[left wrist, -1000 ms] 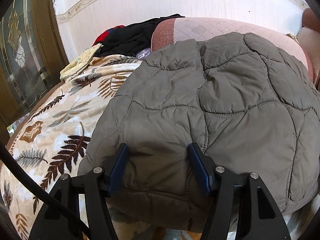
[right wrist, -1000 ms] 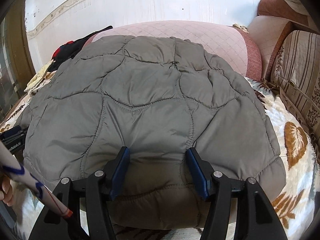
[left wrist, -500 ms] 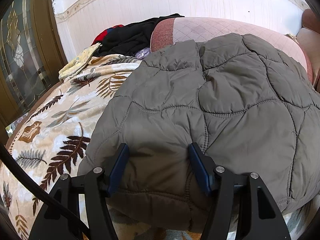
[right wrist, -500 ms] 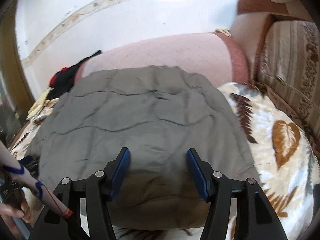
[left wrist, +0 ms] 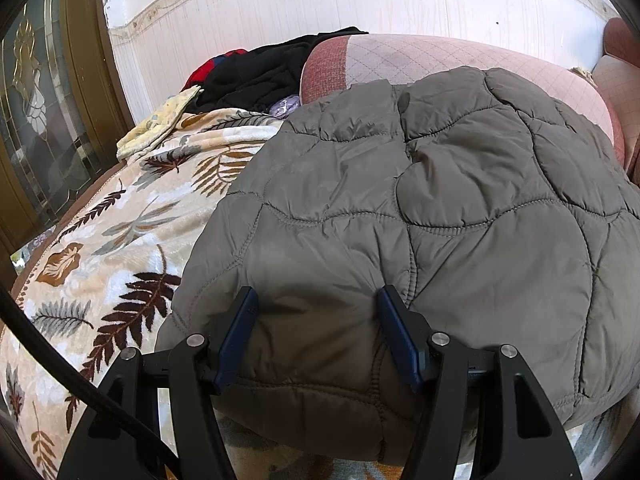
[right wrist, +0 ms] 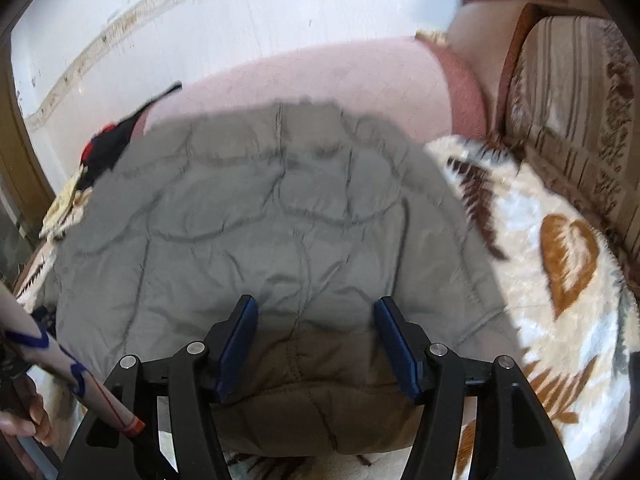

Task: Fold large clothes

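A grey quilted jacket [left wrist: 440,220] lies spread flat on a leaf-patterned blanket [left wrist: 100,260], its far edge reaching up onto a pink sofa back [left wrist: 420,56]. My left gripper [left wrist: 316,312] hangs open over the jacket's near left hem, blue pads apart with flat fabric beneath them. In the right wrist view the jacket [right wrist: 260,220] looks blurred. My right gripper [right wrist: 316,312] is open above the near hem, a little right of the middle, with nothing clamped between its pads.
Dark and red clothes [left wrist: 264,72] are piled at the back left by the wall. A glass-panelled door [left wrist: 36,100] stands to the left. Striped cushions [right wrist: 572,100] rise on the right beside the blanket [right wrist: 560,280]. A person's hand [right wrist: 24,416] shows at the lower left.
The right gripper has pulled back, risen slightly and rolled, so the jacket looks smaller and more wall shows. The left gripper and the jacket have stayed put.
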Motion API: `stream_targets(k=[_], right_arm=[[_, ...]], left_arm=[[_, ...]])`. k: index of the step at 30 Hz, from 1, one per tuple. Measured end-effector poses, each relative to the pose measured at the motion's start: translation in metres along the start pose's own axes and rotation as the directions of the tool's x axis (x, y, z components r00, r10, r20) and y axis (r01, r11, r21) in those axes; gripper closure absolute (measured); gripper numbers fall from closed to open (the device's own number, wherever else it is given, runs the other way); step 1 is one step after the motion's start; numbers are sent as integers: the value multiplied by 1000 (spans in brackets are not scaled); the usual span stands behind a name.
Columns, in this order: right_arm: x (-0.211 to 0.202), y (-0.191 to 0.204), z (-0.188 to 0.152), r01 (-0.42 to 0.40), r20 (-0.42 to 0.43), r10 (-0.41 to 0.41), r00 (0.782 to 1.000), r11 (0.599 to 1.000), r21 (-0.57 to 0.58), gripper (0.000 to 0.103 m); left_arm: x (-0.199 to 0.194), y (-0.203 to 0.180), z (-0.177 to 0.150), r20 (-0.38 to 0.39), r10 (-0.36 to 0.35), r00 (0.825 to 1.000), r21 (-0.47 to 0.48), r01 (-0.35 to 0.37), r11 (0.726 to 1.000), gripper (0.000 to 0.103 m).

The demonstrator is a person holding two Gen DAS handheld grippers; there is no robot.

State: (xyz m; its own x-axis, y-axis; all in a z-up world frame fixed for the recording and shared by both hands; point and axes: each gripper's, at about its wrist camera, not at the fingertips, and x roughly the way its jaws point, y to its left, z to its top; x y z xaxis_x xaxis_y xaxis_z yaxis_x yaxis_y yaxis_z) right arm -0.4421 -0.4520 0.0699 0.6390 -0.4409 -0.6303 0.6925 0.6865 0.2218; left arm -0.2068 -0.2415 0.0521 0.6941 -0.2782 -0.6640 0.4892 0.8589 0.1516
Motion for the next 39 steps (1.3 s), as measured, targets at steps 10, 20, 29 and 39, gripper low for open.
stream_targets(k=[10, 20, 29, 39], right_arm=[[9, -31, 5, 64, -35, -62, 997, 994, 84, 35], [5, -25, 4, 71, -15, -71, 997, 996, 52, 31], [-7, -33, 10, 81, 35, -84, 996, 993, 80, 31], [5, -29, 5, 71, -15, -71, 997, 996, 55, 30]], left_arm=[[0, 0, 0, -1, -1, 1000, 0, 1, 1000, 40], [0, 1, 0, 0, -8, 1000, -9, 8, 1000, 39], [-6, 27, 9, 16, -37, 999, -125, 39, 991, 39], [1, 28, 8, -2, -19, 1000, -122, 19, 992, 39]])
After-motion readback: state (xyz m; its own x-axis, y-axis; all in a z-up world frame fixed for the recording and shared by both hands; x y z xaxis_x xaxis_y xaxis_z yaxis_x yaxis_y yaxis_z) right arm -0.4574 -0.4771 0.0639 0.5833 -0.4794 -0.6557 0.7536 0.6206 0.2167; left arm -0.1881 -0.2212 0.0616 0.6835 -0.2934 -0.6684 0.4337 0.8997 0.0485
